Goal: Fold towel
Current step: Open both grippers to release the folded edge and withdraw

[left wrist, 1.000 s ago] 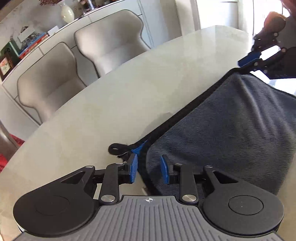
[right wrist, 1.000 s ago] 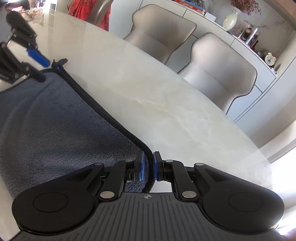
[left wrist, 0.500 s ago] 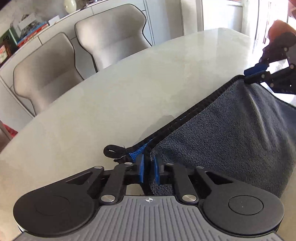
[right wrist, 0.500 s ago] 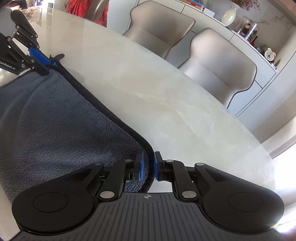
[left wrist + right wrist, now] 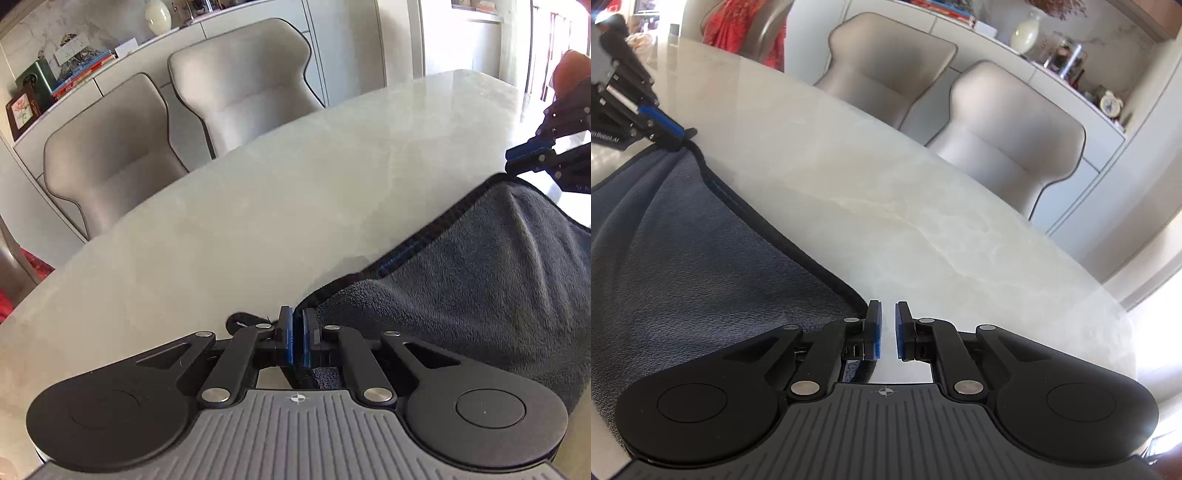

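- Left gripper (image 5: 297, 334) pinches one corner of a grey towel (image 5: 480, 288) on a marble table (image 5: 258, 206);
- right gripper (image 5: 887, 330) clamps the other corner, fingers nearly closed.

I see a dark grey plush towel (image 5: 480, 288) with black edging, on a cream marble-veined glossy table (image 5: 923, 206); gripper pads (image 5: 875, 332) are blue.

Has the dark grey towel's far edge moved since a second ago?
Yes. The dark grey towel has lifted off the marble table where the left gripper pinches its corner.
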Demonstrator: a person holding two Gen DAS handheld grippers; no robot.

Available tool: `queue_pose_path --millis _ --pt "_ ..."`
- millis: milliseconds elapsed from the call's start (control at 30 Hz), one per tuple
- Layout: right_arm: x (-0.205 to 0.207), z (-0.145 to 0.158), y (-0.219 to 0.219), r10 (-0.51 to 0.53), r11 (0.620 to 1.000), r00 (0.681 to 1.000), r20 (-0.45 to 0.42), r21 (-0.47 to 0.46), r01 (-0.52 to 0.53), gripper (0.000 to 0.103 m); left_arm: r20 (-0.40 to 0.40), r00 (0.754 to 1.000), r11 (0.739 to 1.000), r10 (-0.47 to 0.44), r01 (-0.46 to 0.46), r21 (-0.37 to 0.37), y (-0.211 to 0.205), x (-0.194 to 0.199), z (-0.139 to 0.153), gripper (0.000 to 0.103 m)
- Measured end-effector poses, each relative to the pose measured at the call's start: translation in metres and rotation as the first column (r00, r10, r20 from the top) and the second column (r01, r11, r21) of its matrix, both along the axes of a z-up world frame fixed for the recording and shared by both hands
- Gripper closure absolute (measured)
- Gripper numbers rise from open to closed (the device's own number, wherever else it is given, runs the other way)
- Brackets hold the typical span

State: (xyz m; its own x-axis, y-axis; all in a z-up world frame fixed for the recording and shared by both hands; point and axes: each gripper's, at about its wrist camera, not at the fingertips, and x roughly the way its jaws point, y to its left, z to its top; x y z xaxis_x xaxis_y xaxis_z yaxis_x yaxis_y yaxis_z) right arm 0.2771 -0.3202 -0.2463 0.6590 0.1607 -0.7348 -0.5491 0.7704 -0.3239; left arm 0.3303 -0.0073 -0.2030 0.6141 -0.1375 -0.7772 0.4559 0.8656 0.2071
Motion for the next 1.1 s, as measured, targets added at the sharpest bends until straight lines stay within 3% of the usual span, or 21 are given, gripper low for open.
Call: queue_pose_path --millis 67,100,167,433,467,567,633,800,1100 --pt "0.002 0.002 -0.002 -0.001 0.999 0.999 -0.039 0.043 0.003 0.088 -0.008 1.000 1.000 -0.004 0.004 0.008 0.000 -0.002 -0.002 0.099" --pt "0.003 0.002 -0.002 -0.003 0.998 0.999 -0.045 0.058 0.006 0.078 -0.010 1.000 1.000 -0.003 0.003 0.009 0.000 -0.002 -0.003 0.098" --pt "0.005 0.001 -0.002 -0.013 0.998 0.999 -0.039 0.064 0.015 0.070 -0.019 1.000 1.000 -0.002 0.002 0.004 0.001 -0.004 -0.004 0.098" --pt "0.013 -0.004 0.002 0.016 0.997 0.998 -0.068 0.076 -0.011 0.070 -0.031 1.000 1.000 -0.002 0.002 0.007 0.004 -0.003 -0.008 0.096" --pt "0.014 -0.005 0.002 0.015 0.996 0.997 -0.072 0.088 -0.009 0.070 -0.031 1.000 1.000 -0.002 0.003 0.008 0.004 -0.001 -0.009 0.096" --pt "0.015 -0.006 -0.001 0.018 0.991 0.995 -0.099 0.131 -0.005 0.092 -0.032 0.999 1.000 0.002 -0.001 0.008 0.005 0.000 -0.010 0.094" --pt "0.012 -0.004 0.000 0.027 0.992 0.996 -0.086 0.125 -0.016 0.098 -0.030 1.000 1.000 0.009 -0.009 0.009 0.005 0.000 -0.009 0.094" --pt "0.009 0.007 -0.003 0.006 0.992 1.000 -0.003 0.127 -0.006 0.100 -0.013 0.999 0.999 0.033 -0.033 0.005 0.009 0.000 -0.007 0.094" --pt "0.020 -0.005 -0.005 -0.074 0.990 0.997 -0.025 0.114 0.076 0.097 -0.019 0.999 0.999 0.040 -0.040 0.018 0.009 -0.002 -0.010 0.093"
